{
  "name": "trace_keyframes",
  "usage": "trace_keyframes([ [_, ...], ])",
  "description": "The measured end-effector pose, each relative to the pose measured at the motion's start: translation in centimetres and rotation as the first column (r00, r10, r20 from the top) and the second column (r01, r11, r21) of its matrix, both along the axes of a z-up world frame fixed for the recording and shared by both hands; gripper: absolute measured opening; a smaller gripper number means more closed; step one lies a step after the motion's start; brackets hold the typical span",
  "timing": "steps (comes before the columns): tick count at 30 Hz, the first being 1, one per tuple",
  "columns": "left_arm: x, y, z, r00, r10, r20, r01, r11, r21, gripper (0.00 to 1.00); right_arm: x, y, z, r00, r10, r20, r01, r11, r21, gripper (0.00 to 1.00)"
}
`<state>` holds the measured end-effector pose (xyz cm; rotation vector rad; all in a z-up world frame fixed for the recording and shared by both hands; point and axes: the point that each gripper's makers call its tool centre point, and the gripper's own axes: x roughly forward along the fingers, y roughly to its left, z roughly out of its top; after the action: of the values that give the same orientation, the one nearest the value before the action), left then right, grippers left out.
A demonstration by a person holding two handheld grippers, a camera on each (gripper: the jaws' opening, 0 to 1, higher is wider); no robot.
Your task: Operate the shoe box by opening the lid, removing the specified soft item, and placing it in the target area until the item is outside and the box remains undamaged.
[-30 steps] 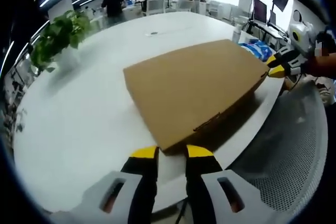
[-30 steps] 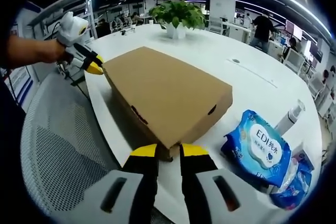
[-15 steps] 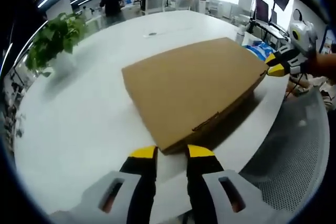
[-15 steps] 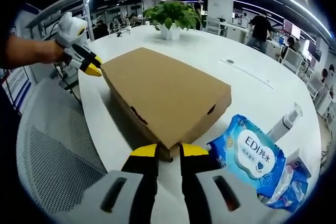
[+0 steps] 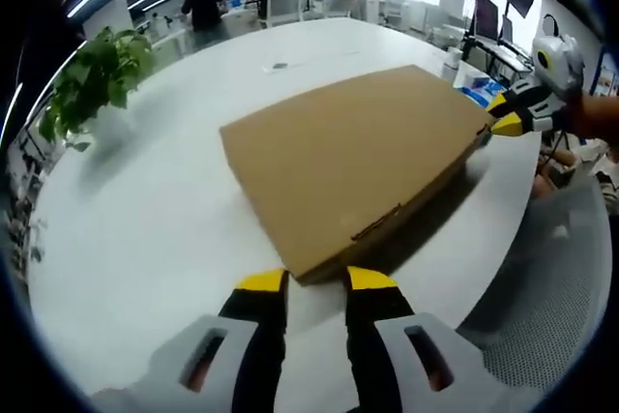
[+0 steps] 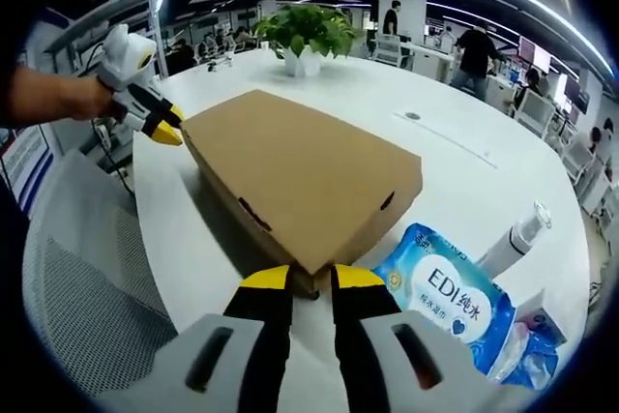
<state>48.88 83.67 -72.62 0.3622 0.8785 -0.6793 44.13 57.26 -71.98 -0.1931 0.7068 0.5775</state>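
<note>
Shoe box (image 5: 353, 166) is taken as landmark; it lies closed and flat on the white table (image 5: 145, 239), one long side along the table's near edge; lid is seen still down, so the soft item is judged to be inside, unseen.

Left gripper (image 5: 315, 280) is set at one near corner of the box; yellow tips are parted by a narrow gap, straddling the corner, nothing clearly pinched; contact cannot be told. Right gripper (image 6: 299, 278) is set at the opposite near corner (image 6: 308, 273) in the same way; jaws slightly apart, corner between them, no firm grip shown. Each gripper is also seen from the other's view at the far end of the box.

Beside the box on the right gripper's side a blue wipes pack (image 6: 453, 299) and a pump bottle (image 6: 513, 241) are seen; a potted plant (image 6: 308, 34) stands beyond the box; a mesh chair (image 6: 87, 307) sits below the table edge.

Step is judged as lid lift not yet begun. Risks: uneven lift from the two corners could twist or crease the cardboard lid; tips could slip off the thin edge; the whole box could be dragged over the table edge toward the chair if the base rises with the lid; wipes pack could be knocked if the box slides sideways.
</note>
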Motion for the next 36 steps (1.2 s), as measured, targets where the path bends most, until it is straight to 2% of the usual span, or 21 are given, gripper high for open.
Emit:
trace_keyframes([
  [15, 0.5, -0.5, -0.1, 1.0, 0.018, 0.004, -0.018, 1.0, -0.006, 0.2, 0.6, -0.6, 0.0, 1.0, -0.007, 0.005, 0.007, 1.0, 0.007, 0.13],
  [18, 0.4, -0.2, -0.3, 1.0, 0.019, 0.002, -0.019, 1.0, 0.008, 0.19, 0.7, -0.7, 0.0, 1.0, -0.007, 0.003, 0.007, 1.0, 0.006, 0.13],
  [23, 0.0, 0.7, 0.3, 0.999, 0.042, 0.013, -0.042, 0.999, 0.001, 0.22, 0.3, -1.1, 0.7, 0.999, -0.033, 0.012, 0.032, 0.999, 0.016, 0.18],
  [27, -1.0, 1.7, 1.1, 0.998, 0.06, 0.024, -0.059, 0.998, -0.004, 0.24, -0.5, -1.4, 1.1, 0.999, -0.053, 0.011, 0.052, 0.998, 0.019, 0.21],
  [29, -1.7, 2.0, 1.6, 0.997, 0.065, 0.033, -0.065, 0.998, -0.009, 0.24, -1.0, -1.7, 1.4, 0.998, -0.055, 0.015, 0.055, 0.998, -0.006, 0.23],
  [36, -4.5, 2.6, 3.2, 0.995, 0.083, 0.056, -0.081, 0.996, -0.043, 0.25, -3.2, -2.0, 3.5, 0.996, -0.076, 0.037, 0.077, 0.997, -0.017, 0.26],
])
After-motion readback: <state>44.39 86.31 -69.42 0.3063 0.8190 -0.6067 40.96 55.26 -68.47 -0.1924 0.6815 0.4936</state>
